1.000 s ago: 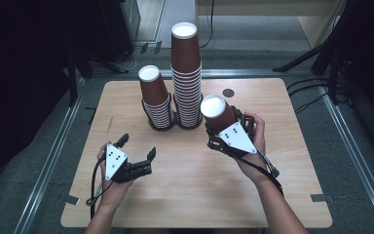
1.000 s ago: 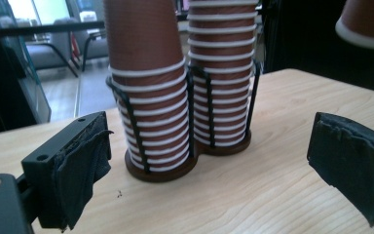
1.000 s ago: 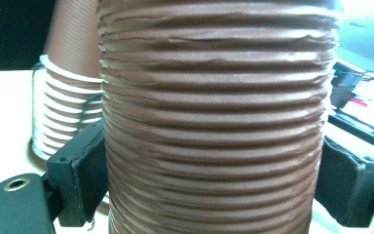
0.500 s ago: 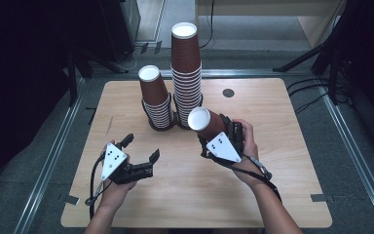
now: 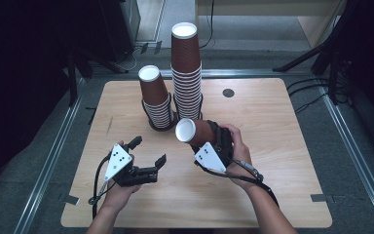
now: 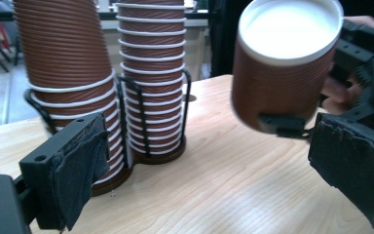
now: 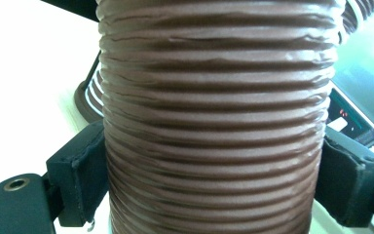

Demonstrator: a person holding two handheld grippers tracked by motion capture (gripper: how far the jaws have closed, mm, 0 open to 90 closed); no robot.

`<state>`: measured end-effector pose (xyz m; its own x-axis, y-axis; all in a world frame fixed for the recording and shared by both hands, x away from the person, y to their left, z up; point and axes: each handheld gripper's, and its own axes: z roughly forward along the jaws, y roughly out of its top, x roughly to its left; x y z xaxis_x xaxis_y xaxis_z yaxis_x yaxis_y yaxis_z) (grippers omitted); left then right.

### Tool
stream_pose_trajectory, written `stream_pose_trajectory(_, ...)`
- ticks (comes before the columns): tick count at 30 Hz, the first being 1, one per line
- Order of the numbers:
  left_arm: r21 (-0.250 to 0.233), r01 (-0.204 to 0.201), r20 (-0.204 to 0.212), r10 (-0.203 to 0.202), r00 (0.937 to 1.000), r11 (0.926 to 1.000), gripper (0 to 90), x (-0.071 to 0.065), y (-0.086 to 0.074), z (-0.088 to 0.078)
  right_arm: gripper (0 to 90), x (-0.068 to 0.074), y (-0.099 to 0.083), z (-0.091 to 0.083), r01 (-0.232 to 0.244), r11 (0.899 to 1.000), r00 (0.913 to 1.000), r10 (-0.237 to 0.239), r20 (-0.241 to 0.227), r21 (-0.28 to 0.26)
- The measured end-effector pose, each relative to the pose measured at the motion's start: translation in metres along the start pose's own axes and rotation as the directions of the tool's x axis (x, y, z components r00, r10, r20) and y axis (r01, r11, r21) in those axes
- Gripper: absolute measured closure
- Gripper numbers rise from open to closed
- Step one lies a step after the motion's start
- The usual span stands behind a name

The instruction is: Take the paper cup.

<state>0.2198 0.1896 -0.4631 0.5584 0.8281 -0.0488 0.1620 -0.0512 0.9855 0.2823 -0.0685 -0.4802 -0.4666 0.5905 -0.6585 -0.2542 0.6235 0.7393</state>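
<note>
Brown cup (image 5: pixel 195 131) in right gripper (image 5: pixel 217 146) jaws, axis tilted, base up-left; left gripper (image 5: pixel 148 158) jaws wide.

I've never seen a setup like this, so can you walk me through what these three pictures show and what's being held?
A person sits at a wooden table holding a hand-operated claw in each hand. One picture looks down from above; the other two come from cameras riding on each claw. On the table stand two stacks of brown paper cups in wire holders: a tall stack and a short stack that leans. The right claw is clamped on a single cup, tilted sideways toward the left claw, which is open and holds nothing.
</note>
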Motion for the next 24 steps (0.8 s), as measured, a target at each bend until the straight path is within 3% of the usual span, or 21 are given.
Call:
stream_pose_trajectory(4, 0.008, 0.001, 0.010, -0.001, 0.9999, 1.0000, 1.0, -0.001, 0.001, 0.001, 12.8, 0.008, 0.001, 0.001, 0.062, 0.998, 0.9979, -0.062, -0.018, -0.020)
stream_pose_trajectory(9, 0.020, -0.002, 0.032, 0.002, 0.9995, 0.9998, 0.9, -0.005, 0.001, 0.003, 12.8, 0.019, 0.005, 0.001, 0.106, 0.993, 0.9932, -0.109, -0.043, -0.051)
stream_pose_trajectory(16, 0.036, -0.020, 0.054, 0.018, 0.9984, 0.9992, 1.2, -0.010, 0.001, 0.004, 12.9, 0.025, 0.011, 0.002, 0.116, 0.990, 0.9910, -0.121, -0.056, -0.085)
stream_pose_trajectory(24, 0.051, -0.030, 0.083, 0.025, 0.9963, 0.9982, 1.3, -0.013, 0.002, 0.005, 12.9, 0.033, 0.014, 0.002, 0.175, 0.979, 0.9801, -0.183, -0.077, -0.105)
